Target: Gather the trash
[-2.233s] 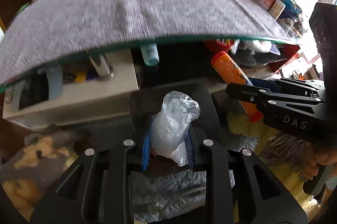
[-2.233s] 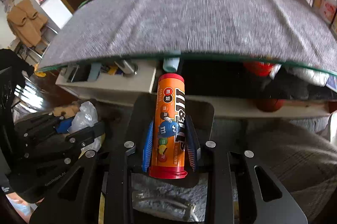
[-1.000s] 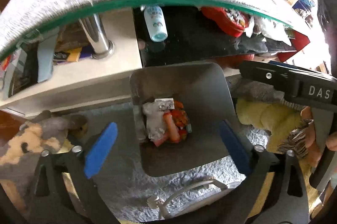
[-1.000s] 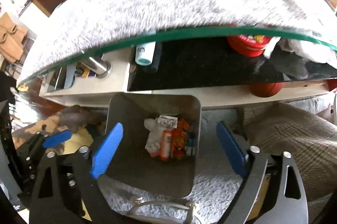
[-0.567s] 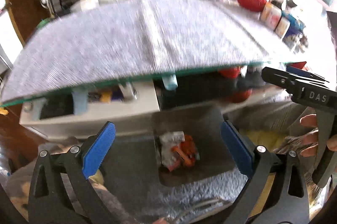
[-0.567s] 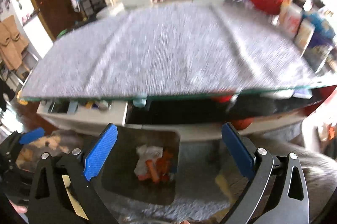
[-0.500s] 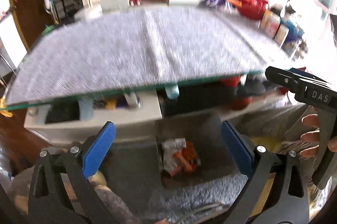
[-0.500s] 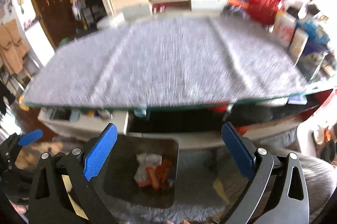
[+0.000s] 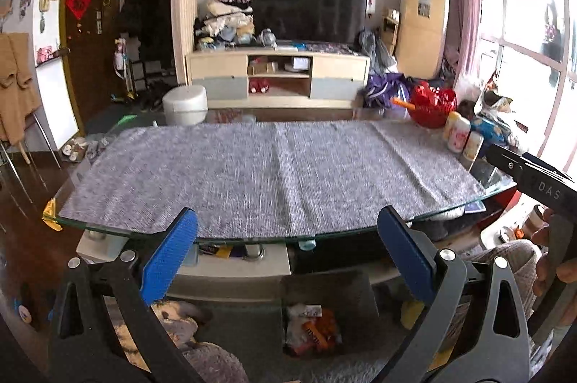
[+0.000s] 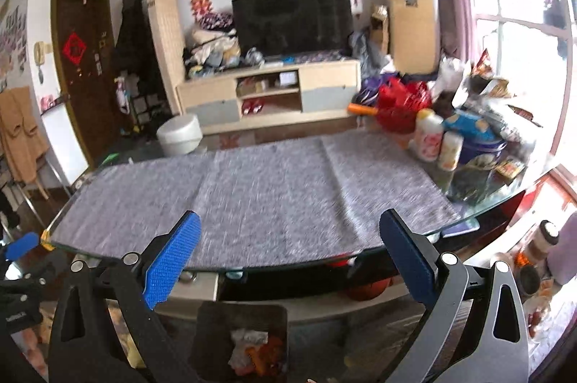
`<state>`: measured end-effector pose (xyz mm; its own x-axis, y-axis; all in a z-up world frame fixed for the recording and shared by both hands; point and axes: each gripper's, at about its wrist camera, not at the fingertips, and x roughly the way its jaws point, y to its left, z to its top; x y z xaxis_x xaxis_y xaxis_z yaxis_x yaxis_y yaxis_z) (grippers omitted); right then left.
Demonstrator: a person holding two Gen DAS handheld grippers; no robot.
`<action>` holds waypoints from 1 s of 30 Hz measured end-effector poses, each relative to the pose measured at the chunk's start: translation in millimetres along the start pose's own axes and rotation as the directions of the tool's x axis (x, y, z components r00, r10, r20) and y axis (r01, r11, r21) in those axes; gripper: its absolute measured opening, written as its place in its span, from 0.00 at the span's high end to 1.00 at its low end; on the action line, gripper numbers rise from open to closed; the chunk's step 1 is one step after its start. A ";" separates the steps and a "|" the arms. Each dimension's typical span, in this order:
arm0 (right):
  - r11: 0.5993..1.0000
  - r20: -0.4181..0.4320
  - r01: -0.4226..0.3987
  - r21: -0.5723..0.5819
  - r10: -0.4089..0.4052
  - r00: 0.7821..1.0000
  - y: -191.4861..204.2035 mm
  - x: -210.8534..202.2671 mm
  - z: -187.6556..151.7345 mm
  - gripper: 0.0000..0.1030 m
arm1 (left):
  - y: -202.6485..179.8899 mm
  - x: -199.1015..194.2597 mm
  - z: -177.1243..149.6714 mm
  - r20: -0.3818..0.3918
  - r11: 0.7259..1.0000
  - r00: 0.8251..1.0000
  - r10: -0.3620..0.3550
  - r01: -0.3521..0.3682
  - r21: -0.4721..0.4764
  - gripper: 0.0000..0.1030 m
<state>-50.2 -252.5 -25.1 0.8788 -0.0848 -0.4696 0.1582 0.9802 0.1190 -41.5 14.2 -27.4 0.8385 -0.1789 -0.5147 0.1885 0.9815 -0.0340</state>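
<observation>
A grey mat (image 9: 274,174) is covering the glass coffee table (image 9: 54,215). Below its near edge, a dark square bin (image 9: 324,285) is sitting on the floor, holding crumpled white and orange wrappers (image 9: 312,325). The left gripper (image 9: 288,260) and right gripper (image 10: 288,260) are hanging wide apart, gripping nothing.
</observation>
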 end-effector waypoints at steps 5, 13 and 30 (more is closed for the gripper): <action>1.000 0.049 0.002 -0.016 -0.001 0.999 3.8 -18.7 3.4 0.03 | -4.4 -18.8 5.4 0.063 1.000 0.998 0.028 -0.028 0.006 0.08; 0.999 0.070 -0.002 -0.033 0.004 0.998 8.4 -31.3 0.1 0.03 | -5.2 -34.2 6.8 0.118 0.999 0.992 0.053 -0.054 0.002 0.08; 0.998 0.087 0.033 -0.058 -0.028 0.996 18.6 -41.8 -6.1 0.03 | -4.0 -41.5 5.7 0.149 0.997 0.986 0.075 -0.075 -0.003 0.08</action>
<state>-86.7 -229.6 -8.6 0.9097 -0.1276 -0.3951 0.1609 0.9856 0.0523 -74.1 17.3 -1.0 0.9171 -0.1130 -0.3823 0.1234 0.9924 0.0026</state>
